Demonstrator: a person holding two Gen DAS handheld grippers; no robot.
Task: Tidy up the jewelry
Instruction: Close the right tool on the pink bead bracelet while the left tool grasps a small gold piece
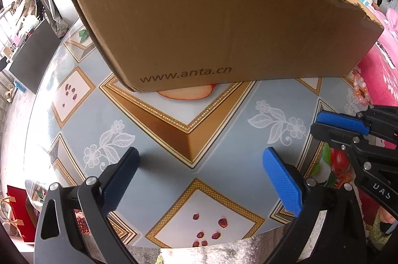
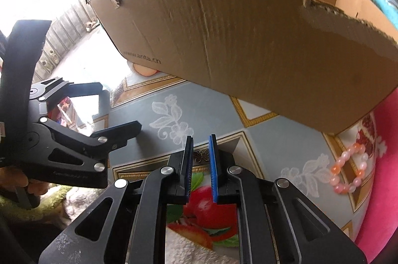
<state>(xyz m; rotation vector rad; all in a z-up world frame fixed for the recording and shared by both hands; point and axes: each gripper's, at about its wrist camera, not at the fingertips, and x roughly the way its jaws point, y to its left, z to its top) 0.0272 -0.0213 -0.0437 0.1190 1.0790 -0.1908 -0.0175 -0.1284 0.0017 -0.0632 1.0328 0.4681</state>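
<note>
1. Right up close, the right gripper (image 2: 201, 147) has its blue-padded fingers (image 2: 213, 169) clenched on a tiny bronze butterfly charm (image 2: 202, 156), low over the desk's near edge.
2. The left gripper (image 1: 199, 171) has its fingers released, spread wide, with nothing between them, just the patterned desk (image 1: 223, 99) cover underneath.
3. A big torn cardboard box (image 1: 223, 25) with "www.anta.cn" on it takes up the far side of the desk, open at the top.
4. A pink and orange bead bracelet (image 2: 349, 169) lies near the desk's right edge, just beside the box's corner, well apart from both grippers.
</note>
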